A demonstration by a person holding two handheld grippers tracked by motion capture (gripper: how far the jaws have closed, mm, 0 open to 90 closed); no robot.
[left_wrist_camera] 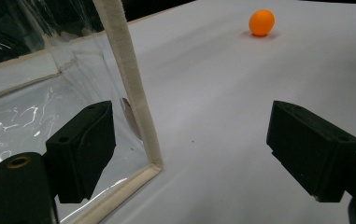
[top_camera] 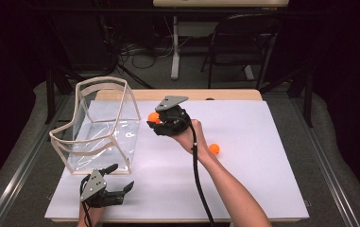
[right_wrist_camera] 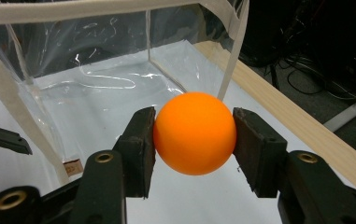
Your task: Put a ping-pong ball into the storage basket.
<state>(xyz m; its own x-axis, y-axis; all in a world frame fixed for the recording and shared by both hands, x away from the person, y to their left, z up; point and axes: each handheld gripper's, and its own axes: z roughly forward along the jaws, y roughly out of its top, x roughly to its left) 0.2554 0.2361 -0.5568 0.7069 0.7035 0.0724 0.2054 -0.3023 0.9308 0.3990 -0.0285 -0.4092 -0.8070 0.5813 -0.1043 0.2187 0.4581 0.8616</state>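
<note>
Two orange balls: one (right_wrist_camera: 195, 132) clamped between the right gripper (top_camera: 155, 121) jaws, half hidden from above, raised just beside the clear bag (top_camera: 103, 124); the other (top_camera: 214, 148) lies on the table (top_camera: 244, 189), well apart from the bag; left gripper (top_camera: 119, 177) gapes empty at the bag's near corner

We look down from high over the tabletop (top_camera: 244, 189), facing forward, our two tool cameras sit low and close, both sharing the clear bag (top_camera: 103, 124) (left_wrist_camera: 129, 93) (right_wrist_camera: 96, 70)
</note>
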